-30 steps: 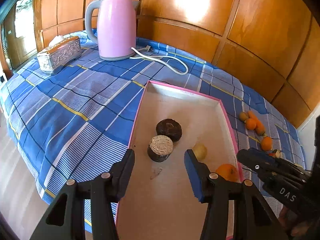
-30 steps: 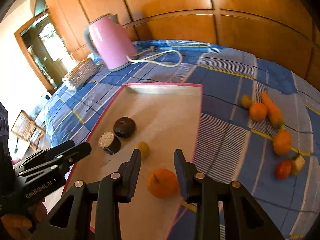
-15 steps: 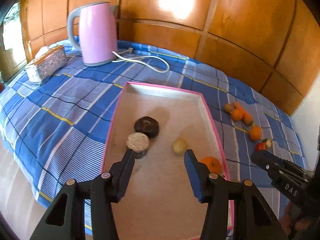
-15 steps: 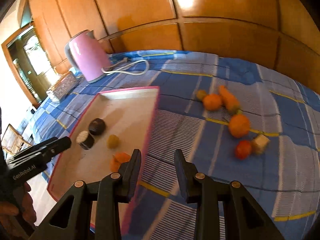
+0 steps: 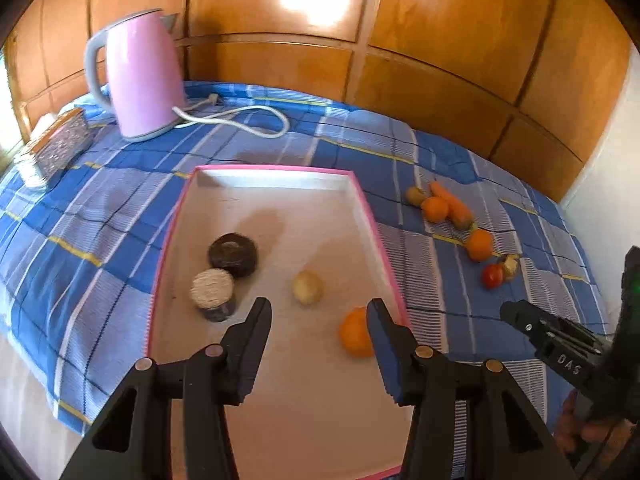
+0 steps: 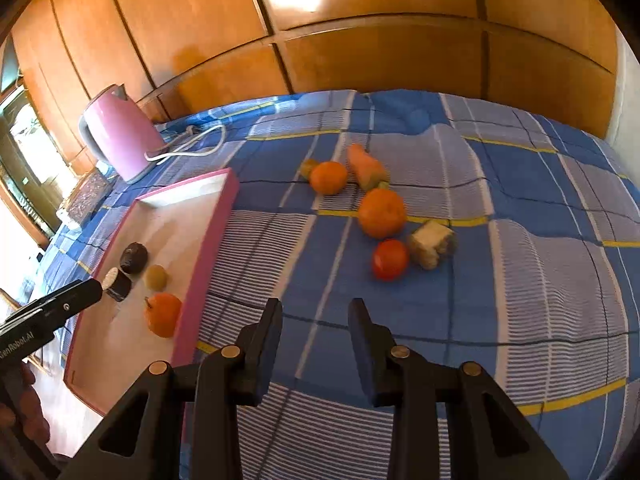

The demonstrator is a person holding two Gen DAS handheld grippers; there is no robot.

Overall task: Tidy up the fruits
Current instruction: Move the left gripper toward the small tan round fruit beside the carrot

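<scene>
A pink-rimmed tray point(image 5: 362, 204) point(image 6: 216, 236) lies on the blue checked cloth. In it are an orange point(image 5: 354, 332) point(image 6: 163, 314), a small yellow fruit point(image 5: 306, 287) point(image 6: 156, 276) and two dark round items point(image 5: 233, 255). On the cloth right of the tray lie two oranges point(image 6: 382, 213) point(image 6: 328, 177), a carrot point(image 6: 365, 168), a tomato point(image 6: 390, 259) and a pale chunk point(image 6: 430, 244). My left gripper point(image 5: 318, 334) is open and empty over the tray's near end. My right gripper point(image 6: 315, 330) is open and empty over the cloth, short of the tomato.
A pink kettle point(image 5: 138, 80) with a white cord point(image 5: 248, 120) stands at the back left, beside a silver tissue box point(image 5: 56, 144). Wood panelling point(image 5: 400, 40) backs the table. The right gripper's body point(image 5: 560, 344) shows in the left wrist view.
My right gripper has let go of the orange in the tray and swung right over the cloth toward the loose fruit. My left gripper has pulled back and turned slightly right.
</scene>
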